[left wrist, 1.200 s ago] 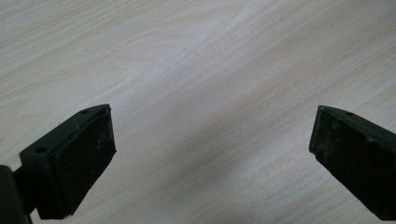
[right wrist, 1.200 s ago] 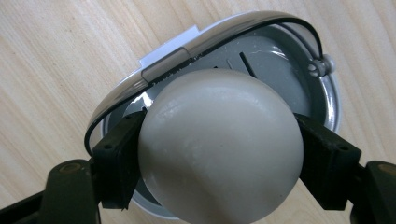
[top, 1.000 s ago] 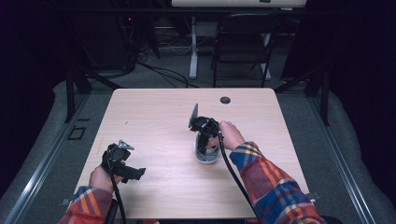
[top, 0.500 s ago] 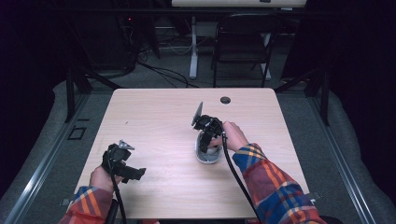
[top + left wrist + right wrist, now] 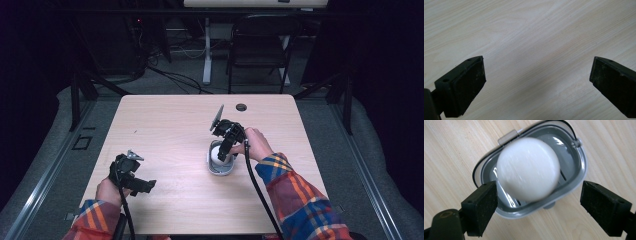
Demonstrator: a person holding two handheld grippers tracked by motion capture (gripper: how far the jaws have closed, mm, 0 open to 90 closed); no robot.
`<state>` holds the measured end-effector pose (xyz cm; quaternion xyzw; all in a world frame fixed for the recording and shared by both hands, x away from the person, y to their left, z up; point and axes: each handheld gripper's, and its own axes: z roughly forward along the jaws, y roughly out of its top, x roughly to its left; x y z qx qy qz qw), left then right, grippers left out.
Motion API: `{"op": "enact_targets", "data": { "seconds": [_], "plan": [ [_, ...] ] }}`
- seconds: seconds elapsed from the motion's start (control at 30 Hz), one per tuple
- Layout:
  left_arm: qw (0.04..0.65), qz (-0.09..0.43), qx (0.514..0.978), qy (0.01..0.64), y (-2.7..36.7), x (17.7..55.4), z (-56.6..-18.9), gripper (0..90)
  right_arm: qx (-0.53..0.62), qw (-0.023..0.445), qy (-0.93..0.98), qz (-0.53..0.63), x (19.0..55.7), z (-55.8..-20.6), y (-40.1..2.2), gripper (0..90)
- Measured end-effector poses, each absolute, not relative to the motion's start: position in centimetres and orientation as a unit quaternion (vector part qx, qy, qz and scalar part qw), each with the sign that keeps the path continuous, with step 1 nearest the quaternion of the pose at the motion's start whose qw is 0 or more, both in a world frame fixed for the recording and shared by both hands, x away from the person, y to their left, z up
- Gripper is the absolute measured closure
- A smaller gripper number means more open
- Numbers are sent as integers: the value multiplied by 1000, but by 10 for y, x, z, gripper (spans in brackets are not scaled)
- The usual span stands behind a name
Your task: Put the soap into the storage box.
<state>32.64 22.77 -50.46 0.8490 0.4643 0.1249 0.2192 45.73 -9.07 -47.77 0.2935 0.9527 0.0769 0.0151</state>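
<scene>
Soap [image 5: 527, 168], a white rounded bar, sits in grey dish [image 5: 576, 167] mid-bench [image 5: 170, 120], likely smooth, slippery, rigid, light, best pinched across its widest middle; right gripper [image 5: 539, 208] hovers above, jaws spread, empty; left gripper [image 5: 537, 83] released over bare wood.

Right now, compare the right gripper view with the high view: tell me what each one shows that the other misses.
Right gripper view: the grey dish's drain slots, its thin black wire handle and rim clip, and the right gripper's open jaws straddling the dish, with the white ball blurred.

High view: the left gripper near the table's front left, both plaid sleeves, the table's dark grommet, a chair behind.

Both: ball in dish on the pale wood table, under the right gripper.
</scene>
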Motion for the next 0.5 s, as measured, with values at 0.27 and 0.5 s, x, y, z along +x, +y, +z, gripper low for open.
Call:
{"op": "enact_targets", "data": {
  "seconds": [0.27,0.5],
  "plan": [
    [218,127,849,465,227,326,-505,1,302,23,948,94,447,-460,-112,72],
    [218,126,848,466,227,327,-505,1,317,29,943,98,437,-454,-140,54]
  ]
}}
